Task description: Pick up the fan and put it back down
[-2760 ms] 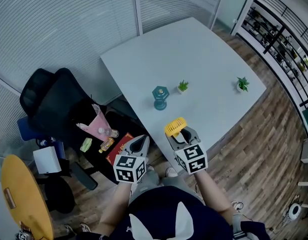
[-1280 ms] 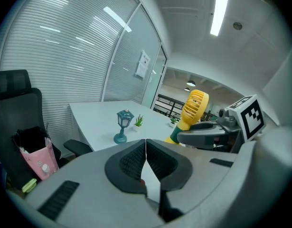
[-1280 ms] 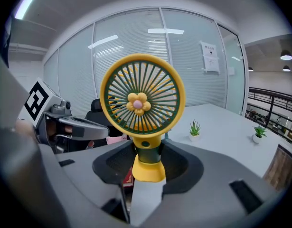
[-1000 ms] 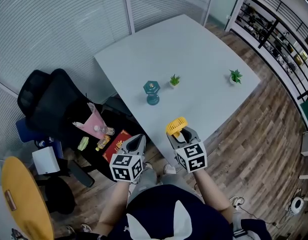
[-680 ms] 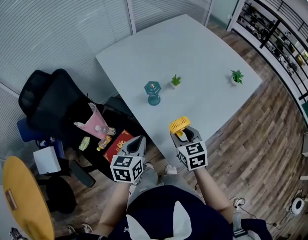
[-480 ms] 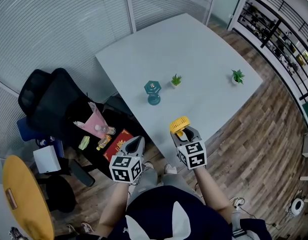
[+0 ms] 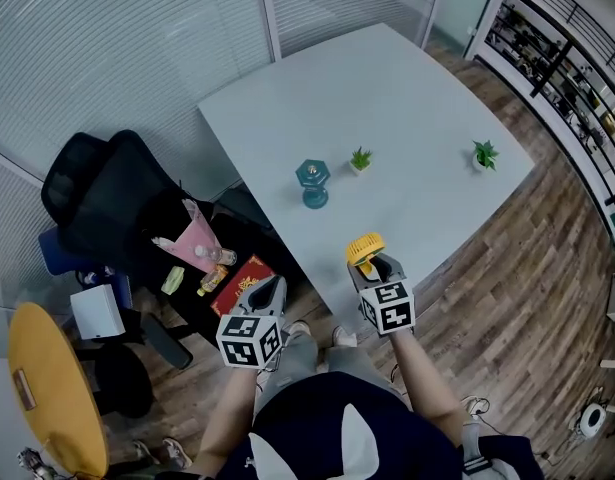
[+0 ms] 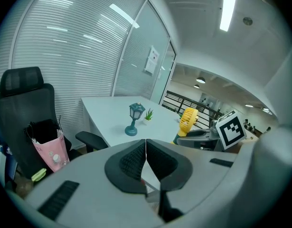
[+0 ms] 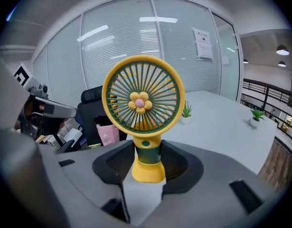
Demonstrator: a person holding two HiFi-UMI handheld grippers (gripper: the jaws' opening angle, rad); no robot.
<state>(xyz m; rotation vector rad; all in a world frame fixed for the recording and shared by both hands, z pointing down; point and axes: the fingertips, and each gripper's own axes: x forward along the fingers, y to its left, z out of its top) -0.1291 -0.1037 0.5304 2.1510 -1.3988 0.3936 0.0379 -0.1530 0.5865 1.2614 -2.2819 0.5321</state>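
Note:
The fan (image 9: 143,103) is small and yellow, with a green grille and a pink flower at its hub. It stands upright between the jaws of my right gripper (image 9: 146,158), which is shut on its green and yellow stem. In the head view the fan (image 7: 366,249) and right gripper (image 7: 372,265) are over the near edge of the white table (image 7: 387,98). I cannot tell whether its base touches the top. My left gripper (image 8: 146,151) is shut and empty, held left of the table over the floor (image 7: 265,290). The left gripper view also catches the fan (image 8: 187,120).
A teal lantern (image 7: 314,182) and a small potted plant (image 7: 360,159) stand mid-table, and another plant (image 7: 484,156) stands near the right edge. Left of the table are a black office chair (image 7: 107,208), a pink bag (image 7: 195,242) and a round yellow table (image 7: 42,388).
My right gripper has sunk a little with the fan still in it. The left gripper has hardly moved. The head camera has shifted slightly.

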